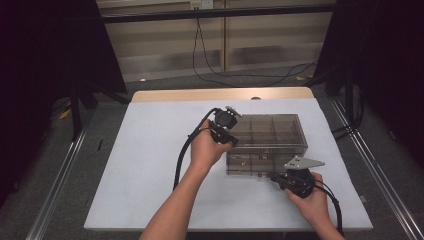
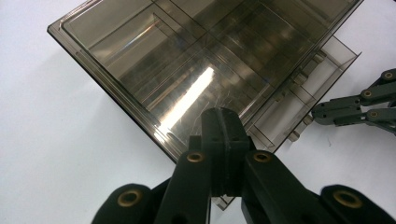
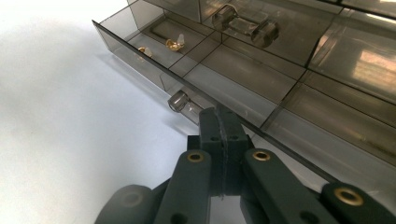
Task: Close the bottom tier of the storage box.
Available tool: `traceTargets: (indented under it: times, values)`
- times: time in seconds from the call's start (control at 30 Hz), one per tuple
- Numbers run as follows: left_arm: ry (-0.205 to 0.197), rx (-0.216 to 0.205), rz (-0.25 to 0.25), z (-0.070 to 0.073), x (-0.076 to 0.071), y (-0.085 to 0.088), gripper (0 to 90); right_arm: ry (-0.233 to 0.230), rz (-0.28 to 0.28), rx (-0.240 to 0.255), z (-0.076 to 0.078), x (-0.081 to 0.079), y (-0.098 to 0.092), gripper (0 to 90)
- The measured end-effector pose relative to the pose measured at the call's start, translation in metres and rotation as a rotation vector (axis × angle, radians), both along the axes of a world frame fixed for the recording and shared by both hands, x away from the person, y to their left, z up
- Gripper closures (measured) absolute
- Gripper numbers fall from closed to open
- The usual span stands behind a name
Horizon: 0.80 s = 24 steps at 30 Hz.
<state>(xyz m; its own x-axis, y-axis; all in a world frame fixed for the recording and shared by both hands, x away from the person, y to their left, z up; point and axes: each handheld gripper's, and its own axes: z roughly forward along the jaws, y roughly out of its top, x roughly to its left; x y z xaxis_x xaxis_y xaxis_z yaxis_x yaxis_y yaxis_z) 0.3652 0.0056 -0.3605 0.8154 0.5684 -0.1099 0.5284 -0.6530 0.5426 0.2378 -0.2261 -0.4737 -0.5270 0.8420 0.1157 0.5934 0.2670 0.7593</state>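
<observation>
From the high view, a smoky transparent organizer box (image 1: 270, 142) sits right of centre on the white table cover (image 1: 150, 165). The left gripper (image 1: 226, 131) is held at the box's left end, its hand (image 1: 206, 150) just below it. The right gripper (image 1: 280, 176) lies at the lower right, its tip just at the box's front face and its grey three-cornered plate on top, with the right hand (image 1: 311, 197) behind it. A black cable (image 1: 182, 152) trails down the left forearm. From this height the jaws are too small to judge. The left gripper view brings them close: the left gripper (image 2: 223, 122) has its two black jaws pressed flat together with nothing between them, their tip resting over the near edge of the box's lid (image 2: 196, 60), which fills the upper half of the frame with a bright streak of reflected light. At the right edge the other gripper (image 2: 322, 112) reaches in toward a drawer (image 2: 299, 105) pulled partly out. The right gripper view shows what neither of the others does: the right gripper (image 3: 223, 122), jaws likewise closed on nothing, sits at the open drawer's front wall beside its clear knob (image 3: 177, 100), and small brass pieces (image 3: 173, 43) lie in the drawer's compartment at the upper left.
</observation>
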Motion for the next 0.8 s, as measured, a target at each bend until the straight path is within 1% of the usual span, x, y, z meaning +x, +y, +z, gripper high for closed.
traceTargets:
  times: [0.1, 0.13, 0.27, 0.43, 0.8]
  values:
    - [0.0, 0.001, -0.002, 0.0001, 0.0001, -0.0002, 90.0, 0.001, -0.003, -0.002, 0.0, 0.0005, 0.0001, 90.0]
    - [0.002, -0.002, 0.006, 0.0, -0.0003, -0.0005, 90.0, 0.0, -0.003, -0.002, 0.0001, 0.001, 0.0003, 90.0]
    - [0.0, 0.0, 0.001, 0.0, -0.0001, -0.0005, 90.0, -0.005, -0.006, -0.01, -0.0001, 0.0025, 0.0001, 90.0]
    - [-0.003, 0.003, 0.002, 0.0001, -0.0007, -0.0009, 90.0, -0.004, -0.016, -0.001, -0.0003, 0.0046, -0.0002, 90.0]
    - [-0.003, 0.007, 0.002, 0.0003, -0.0009, -0.0012, 90.0, -0.012, -0.023, -0.012, -0.0001, 0.0071, 0.0004, 90.0]
